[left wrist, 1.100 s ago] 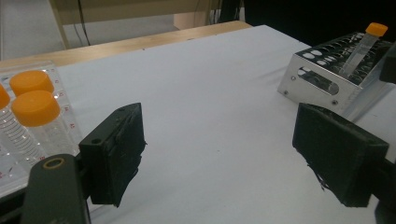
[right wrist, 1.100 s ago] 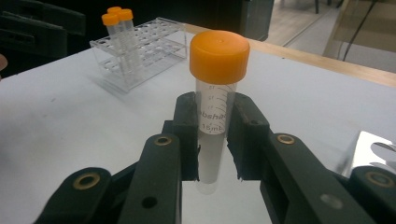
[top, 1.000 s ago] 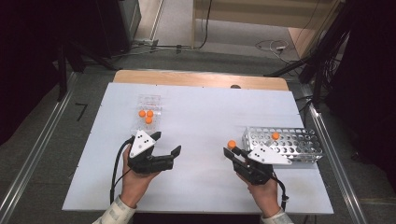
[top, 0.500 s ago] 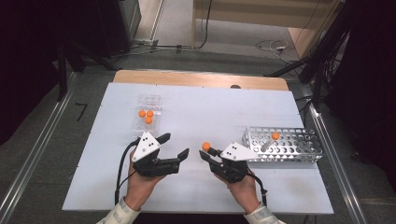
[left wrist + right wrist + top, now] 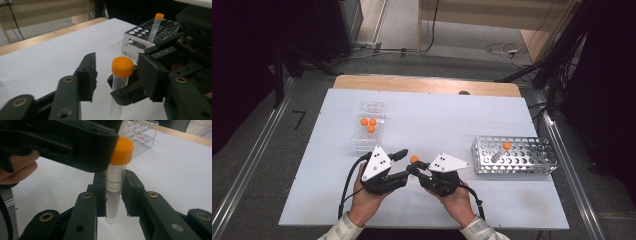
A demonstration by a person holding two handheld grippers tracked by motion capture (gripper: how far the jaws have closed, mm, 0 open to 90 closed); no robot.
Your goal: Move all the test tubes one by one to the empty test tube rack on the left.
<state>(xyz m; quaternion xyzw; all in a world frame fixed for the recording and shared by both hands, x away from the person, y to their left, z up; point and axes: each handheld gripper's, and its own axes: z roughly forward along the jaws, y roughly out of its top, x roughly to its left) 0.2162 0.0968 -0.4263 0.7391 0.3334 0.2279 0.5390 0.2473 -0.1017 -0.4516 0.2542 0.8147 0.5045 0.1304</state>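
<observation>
Near the table's [image 5: 322,200] front edge, right gripper [image 5: 414,170] clenched on an orange-capped tube [image 5: 117,177], held upright between its pads; left gripper [image 5: 110,77] just been closing around that same tube's cap end, one jaw clearly apart from it, the other's contact hidden. Metal rack [image 5: 517,156] with one tube [image 5: 503,149] well to the right; clear box [image 5: 370,125] of orange-capped tubes beyond the grippers

Between our left gripper's [image 5: 105,80] black fingers [image 5: 86,75] stands an upright tube [image 5: 120,75] with an orange cap, pinched lower down by the right gripper [image 5: 125,86]. Our fingers have just been closing around it; the left one stands clear. Beyond, toward the surface's [image 5: 50,57] far edge, a metal rack [image 5: 136,40] holds another capped tube [image 5: 155,26].
</observation>
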